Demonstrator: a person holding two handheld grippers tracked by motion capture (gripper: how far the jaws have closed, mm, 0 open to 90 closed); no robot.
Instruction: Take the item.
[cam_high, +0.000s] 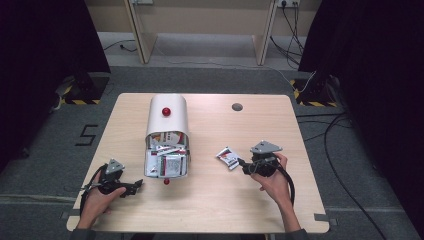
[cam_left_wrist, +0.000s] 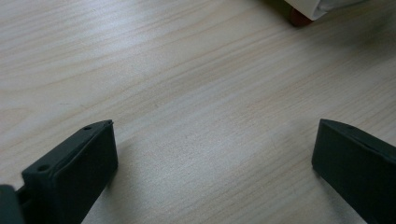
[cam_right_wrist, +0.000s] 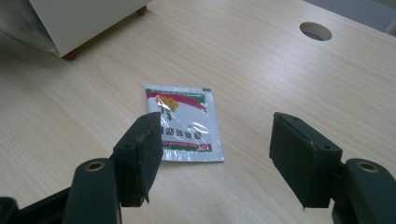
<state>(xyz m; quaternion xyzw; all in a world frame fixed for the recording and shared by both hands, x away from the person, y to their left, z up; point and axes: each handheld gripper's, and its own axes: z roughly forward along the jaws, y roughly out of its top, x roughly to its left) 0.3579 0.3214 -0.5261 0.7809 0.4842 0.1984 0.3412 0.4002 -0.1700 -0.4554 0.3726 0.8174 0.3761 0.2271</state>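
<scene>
**Packet lies flat on the table, free of the open right gripper**

In the right gripper view, the right gripper (cam_right_wrist: 212, 158) stands wide open with nothing between its pads. Just ahead of it, nearer its left jaw, a small packet (cam_right_wrist: 184, 123) with a red and green print lies flat on the table (cam_right_wrist: 289, 74), touched by neither jaw. Farther on in that view stand a corner of the white box (cam_right_wrist: 79, 21) on its red-brown foot and a round hole (cam_right_wrist: 315, 31) in the table top.

The left gripper view looks along the left gripper (cam_left_wrist: 212, 154), also spread wide and holding nothing, low over bare wood; beyond it, only an edge of the box (cam_left_wrist: 310, 7) shows.

The high view gives what neither of those does: the right gripper (cam_high: 239, 162) sits just beside the packet (cam_high: 228, 157), the left gripper (cam_high: 137, 186) rests well apart near the table's front corner, and between them the box (cam_high: 167, 117) stands open, crammed with more packets (cam_high: 167, 160), a red knob (cam_high: 166, 111) on its rounded lid.
</scene>
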